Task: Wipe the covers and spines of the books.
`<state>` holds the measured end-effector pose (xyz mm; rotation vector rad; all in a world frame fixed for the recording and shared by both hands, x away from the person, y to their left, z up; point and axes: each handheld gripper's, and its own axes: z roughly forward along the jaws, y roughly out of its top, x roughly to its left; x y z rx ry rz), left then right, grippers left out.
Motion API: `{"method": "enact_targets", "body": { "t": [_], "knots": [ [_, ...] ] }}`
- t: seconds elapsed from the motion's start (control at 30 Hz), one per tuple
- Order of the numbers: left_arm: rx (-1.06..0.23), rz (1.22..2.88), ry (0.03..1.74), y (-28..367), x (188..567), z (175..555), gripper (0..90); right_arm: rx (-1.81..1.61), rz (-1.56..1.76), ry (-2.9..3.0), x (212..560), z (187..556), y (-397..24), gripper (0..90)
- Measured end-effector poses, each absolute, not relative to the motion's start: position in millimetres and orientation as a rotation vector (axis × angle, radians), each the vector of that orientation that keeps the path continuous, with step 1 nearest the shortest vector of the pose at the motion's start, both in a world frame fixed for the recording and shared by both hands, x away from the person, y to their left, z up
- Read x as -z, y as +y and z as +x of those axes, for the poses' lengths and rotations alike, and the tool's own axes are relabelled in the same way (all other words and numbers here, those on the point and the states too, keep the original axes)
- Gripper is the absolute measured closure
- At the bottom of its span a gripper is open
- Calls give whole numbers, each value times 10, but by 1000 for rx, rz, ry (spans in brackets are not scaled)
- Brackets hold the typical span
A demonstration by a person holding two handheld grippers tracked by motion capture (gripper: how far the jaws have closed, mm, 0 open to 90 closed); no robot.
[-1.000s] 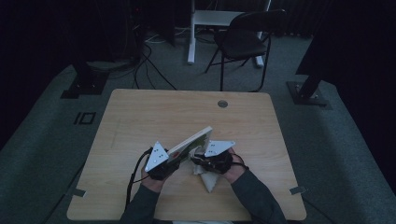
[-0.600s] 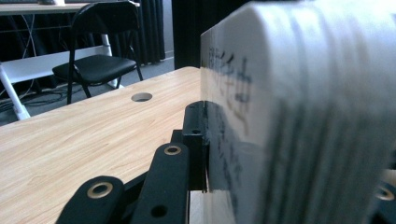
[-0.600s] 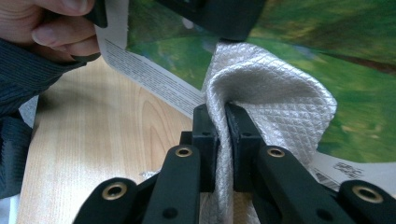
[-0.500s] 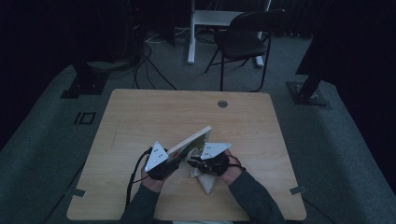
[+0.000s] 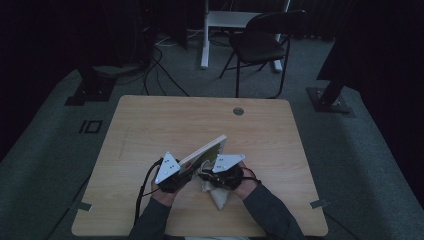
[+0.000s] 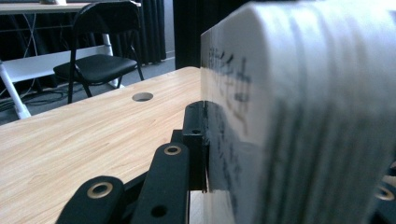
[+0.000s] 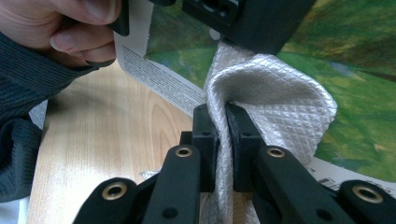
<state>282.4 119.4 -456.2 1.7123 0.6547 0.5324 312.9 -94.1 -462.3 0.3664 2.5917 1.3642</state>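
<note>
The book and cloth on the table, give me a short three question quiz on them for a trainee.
1. True or false: the left claw is shut on the book.
2. What does the right claw pinch?
A. a pen
B. a fold of white quilted cloth
C. a cable
3. Does the book lie flat on the table, or is it held tilted on edge?

Key
1. True: one jaw presses flat against the cover.
2. B: both jaws close on the fold, with the cloth against the book's green cover.
3. Tilted on edge, rising away from the person.
</note>
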Motion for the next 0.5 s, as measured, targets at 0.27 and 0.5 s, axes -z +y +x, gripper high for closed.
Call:
{"method": "enact_targets", "body": {
  "t": [0.27,0.5],
  "knots": [
    [-531,1711,654,1191,4562,2824,779,-1376,350,2598,4616,3102,-912,832],
    [-532,1713,654,1187,4565,2825,779,-1382,344,2604,4611,3095,-896,833]
  ]
}}
